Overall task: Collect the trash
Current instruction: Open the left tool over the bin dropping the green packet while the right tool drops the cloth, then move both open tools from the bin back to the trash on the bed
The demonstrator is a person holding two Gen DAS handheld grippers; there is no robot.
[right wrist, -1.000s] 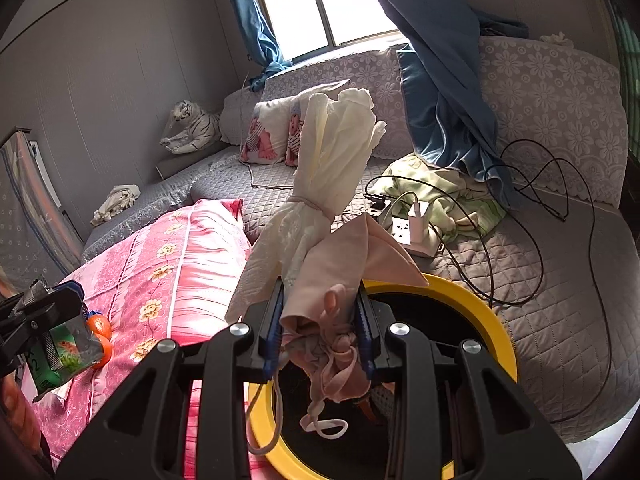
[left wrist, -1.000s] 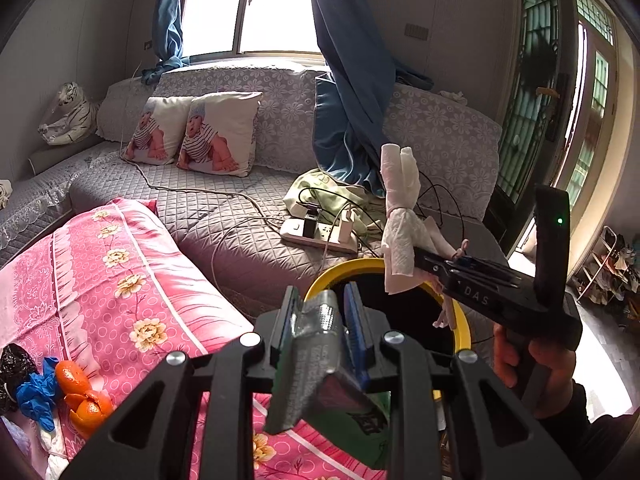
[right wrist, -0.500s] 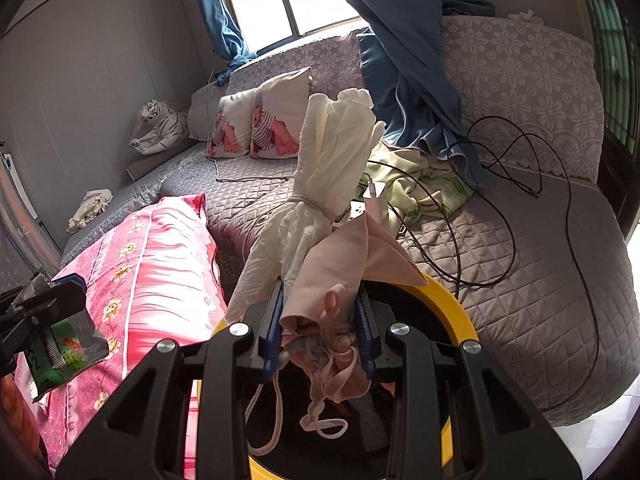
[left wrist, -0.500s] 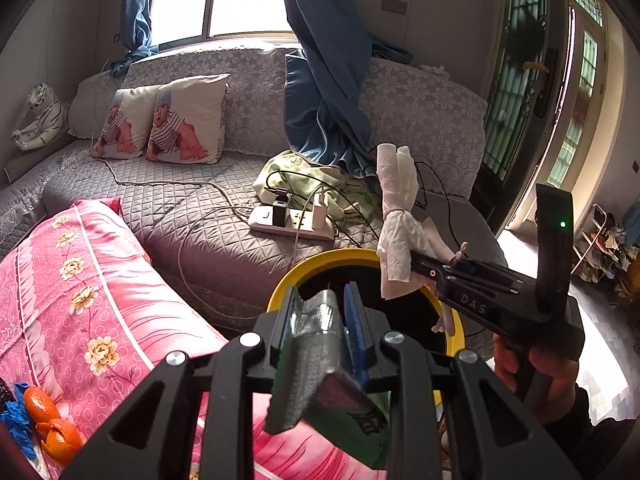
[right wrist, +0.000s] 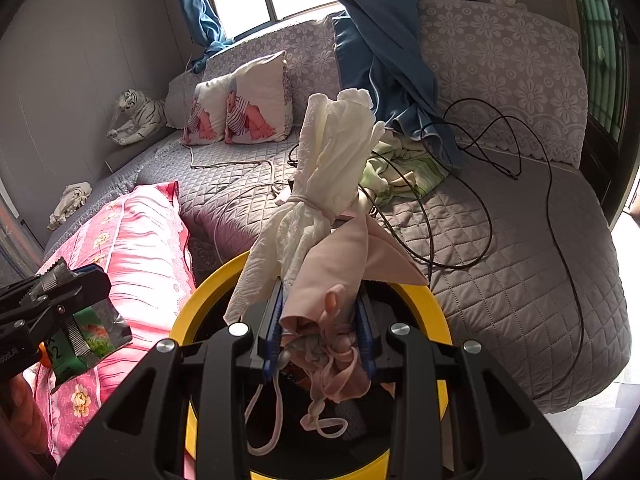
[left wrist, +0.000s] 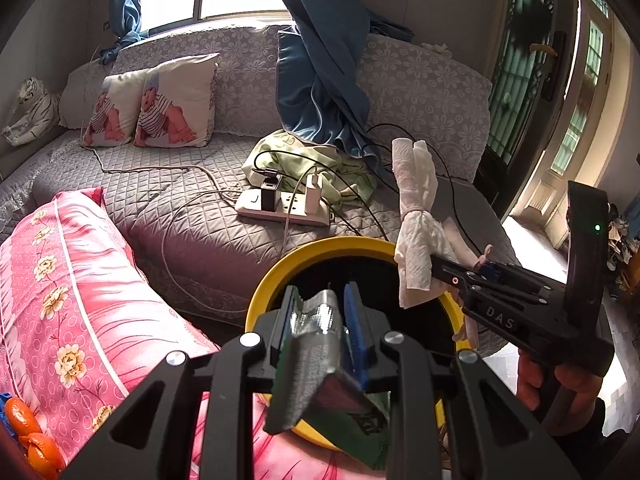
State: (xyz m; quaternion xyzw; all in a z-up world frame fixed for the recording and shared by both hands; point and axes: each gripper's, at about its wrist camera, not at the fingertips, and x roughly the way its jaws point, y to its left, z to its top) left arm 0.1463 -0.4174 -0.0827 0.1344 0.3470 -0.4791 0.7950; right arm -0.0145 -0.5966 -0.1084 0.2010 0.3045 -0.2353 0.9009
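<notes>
Both grippers loaded. Left gripper [left wrist: 324,312] is clamped tight on a silver-green snack wrapper [left wrist: 320,364], lower centre of its view; right gripper [right wrist: 320,320] is pinched on a white tissue w/ pink mask bundle [right wrist: 324,216], centre frame, long axis pointing up and away. Yellow-rimmed bin [left wrist: 320,248] sits directly below and ahead of both tools, its mouth under the tips. Judging by that, the right bundle hangs more squarely over the opening; the wrapper is nearer the rim's near-left edge beside the pink quilt [left wrist: 80,272].

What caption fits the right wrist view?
Right hand-held gripper clamps a tied tissue-and-mask bundle above the yellow-rimmed bin.
</notes>
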